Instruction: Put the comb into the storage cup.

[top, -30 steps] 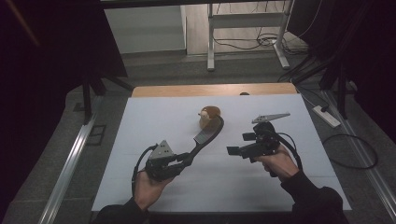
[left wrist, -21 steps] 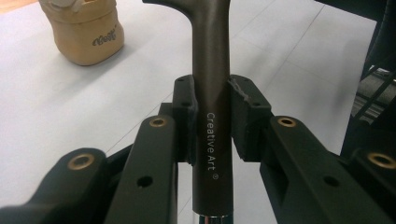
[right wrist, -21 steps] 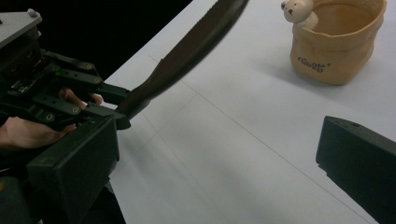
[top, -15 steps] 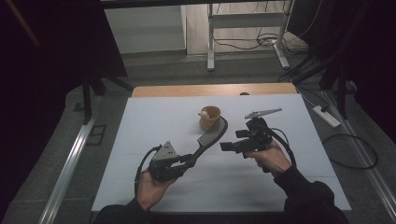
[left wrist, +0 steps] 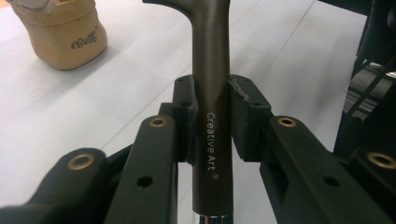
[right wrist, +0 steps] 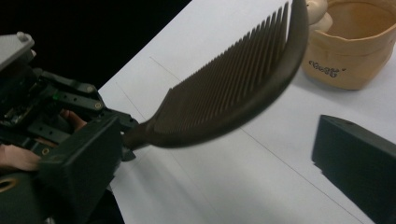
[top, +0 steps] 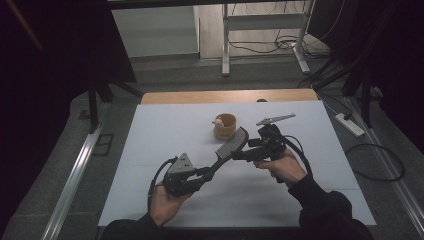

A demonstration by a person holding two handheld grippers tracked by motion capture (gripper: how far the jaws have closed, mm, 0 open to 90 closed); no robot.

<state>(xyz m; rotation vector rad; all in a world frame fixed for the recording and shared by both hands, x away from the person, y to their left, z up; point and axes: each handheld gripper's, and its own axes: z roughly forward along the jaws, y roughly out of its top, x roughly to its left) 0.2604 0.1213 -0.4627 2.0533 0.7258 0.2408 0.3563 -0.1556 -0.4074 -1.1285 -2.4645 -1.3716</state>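
Left hand-held gripper (left wrist: 212, 121) is clamped on the stiff, light comb's (top: 231, 143) smooth handle; right hand-held gripper (top: 243, 155) is held wide beside the teeth.

Black sleeves on both forearms. Left tool (top: 202, 174): black, grey three-cornered plate on top, black cable looping from the rear; brass-ringed pivot pins and small screw holes along the black arms (left wrist: 149, 163). Right tool (top: 245, 152): black, thick black cable arching behind, blocky matte black pads (right wrist: 355, 154).
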